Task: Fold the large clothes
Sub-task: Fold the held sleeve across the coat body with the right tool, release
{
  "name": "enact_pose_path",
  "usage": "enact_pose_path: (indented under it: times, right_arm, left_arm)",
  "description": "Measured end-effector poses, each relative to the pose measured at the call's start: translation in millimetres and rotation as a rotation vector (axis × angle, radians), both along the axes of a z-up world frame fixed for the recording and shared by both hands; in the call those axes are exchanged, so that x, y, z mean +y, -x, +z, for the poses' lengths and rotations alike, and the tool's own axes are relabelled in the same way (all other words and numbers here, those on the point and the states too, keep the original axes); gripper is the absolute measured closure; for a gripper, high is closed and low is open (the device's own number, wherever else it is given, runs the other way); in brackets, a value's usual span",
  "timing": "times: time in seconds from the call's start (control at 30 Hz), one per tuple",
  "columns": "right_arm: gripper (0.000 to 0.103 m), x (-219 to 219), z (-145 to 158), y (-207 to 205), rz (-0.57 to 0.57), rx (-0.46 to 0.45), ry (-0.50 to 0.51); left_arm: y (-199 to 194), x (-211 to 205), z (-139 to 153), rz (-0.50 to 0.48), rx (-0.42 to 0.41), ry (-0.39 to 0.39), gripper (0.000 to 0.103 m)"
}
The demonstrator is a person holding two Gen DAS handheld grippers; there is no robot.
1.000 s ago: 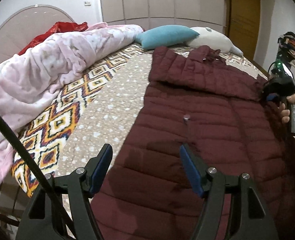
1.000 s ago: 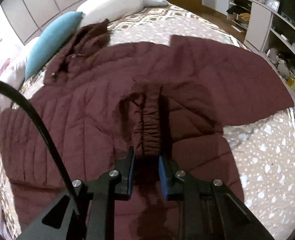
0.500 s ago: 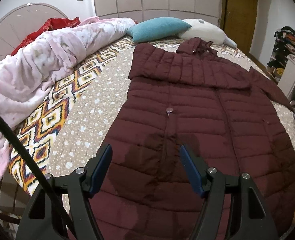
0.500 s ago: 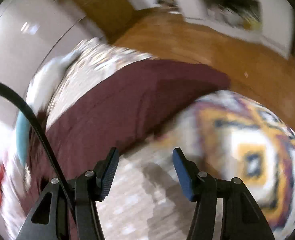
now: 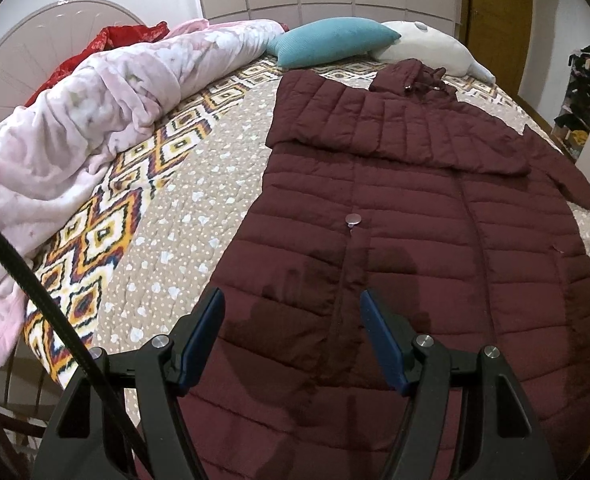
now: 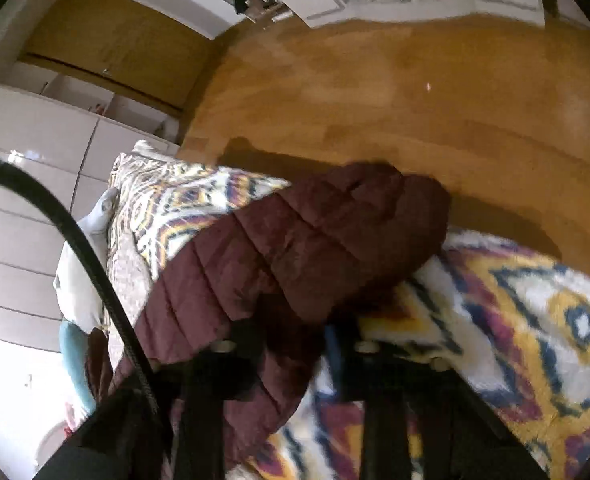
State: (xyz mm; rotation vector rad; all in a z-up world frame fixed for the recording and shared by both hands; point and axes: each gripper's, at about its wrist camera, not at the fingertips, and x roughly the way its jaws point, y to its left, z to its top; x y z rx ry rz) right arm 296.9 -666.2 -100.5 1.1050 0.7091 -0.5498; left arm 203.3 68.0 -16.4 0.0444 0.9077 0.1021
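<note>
A dark maroon quilted puffer coat (image 5: 407, 216) lies flat on the bed, hood toward the pillows, one sleeve folded across its chest. My left gripper (image 5: 291, 332) is open and empty, hovering above the coat's lower hem. In the right wrist view, the coat's other sleeve (image 6: 315, 240) lies over the bed's edge, its cuff toward the floor. My right gripper (image 6: 295, 344) is low over that sleeve with its jaws around the fabric. The view is blurred, so I cannot tell whether the jaws are closed on it.
A rumpled pink blanket (image 5: 79, 128) runs along the bed's left side. A teal pillow (image 5: 331, 40) and a white plush (image 5: 427, 44) lie at the head. The patterned bedspread (image 5: 163, 200) borders wooden floor (image 6: 415, 88) on the right. Cluttered shelves (image 5: 587, 92) stand at the far right.
My right gripper let go of the sleeve cuff it held over the coat, swung out past the bed's right edge, and now sits down on the other sleeve. My left gripper pulled back slightly.
</note>
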Motion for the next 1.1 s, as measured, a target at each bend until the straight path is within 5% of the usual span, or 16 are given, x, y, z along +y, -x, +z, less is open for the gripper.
enact_pose_path:
  times: [0.2, 0.37, 0.47, 0.67, 0.9, 1.1]
  right_arm:
    - [0.09, 81.8, 117.6, -24.1, 0.206, -0.025, 0.376]
    - [0.091, 249.6, 189.6, -64.8, 0.57, -0.123, 0.627]
    - [0.091, 370.5, 182.4, -79.9, 0.865, -0.121, 0.752]
    - [0.081, 545.2, 100.8, -69.6, 1.319, -0.031, 0.815]
    - [0.071, 563.9, 54.9, -44.1, 1.372, 0.043, 0.752]
    - [0.057, 513.2, 85.6, -12.3, 1.202, 0.028, 0.695]
  left_arm:
    - [6.8, 7.6, 1.3, -0.009, -0.029, 0.041, 0.034]
    - [25.3, 23.1, 10.0, -0.011, -0.075, 0.062, 0.034]
    - [38.3, 40.6, 16.2, 0.006, -0.11, 0.075, 0.034]
    - [56.0, 74.0, 22.7, 0.045, -0.138, 0.098, 0.034]
    - [59.2, 86.9, 33.6, 0.033, -0.169, 0.107, 0.032]
    - [11.1, 61.9, 41.8, -0.076, -0.141, 0.126, 0.03]
